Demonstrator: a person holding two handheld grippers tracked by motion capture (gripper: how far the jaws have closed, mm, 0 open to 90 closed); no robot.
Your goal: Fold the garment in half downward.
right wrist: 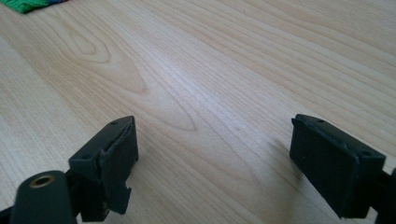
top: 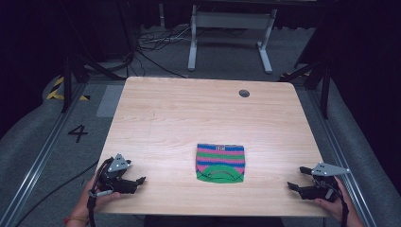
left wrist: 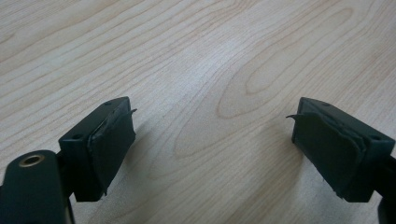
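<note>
A folded striped knit cloth (top: 220, 163) is seen lying flat on the tabletop (top: 179, 113), near its front edge. The left gripper (top: 140, 181) and right gripper (top: 291, 186) are held wide and empty, well apart on either side, apparently poised for an approach.

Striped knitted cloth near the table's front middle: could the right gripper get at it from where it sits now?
Probably yes. The right gripper rests at the table's front right with its jaws open, and bare wood lies between it and the striped knitted cloth.
</note>
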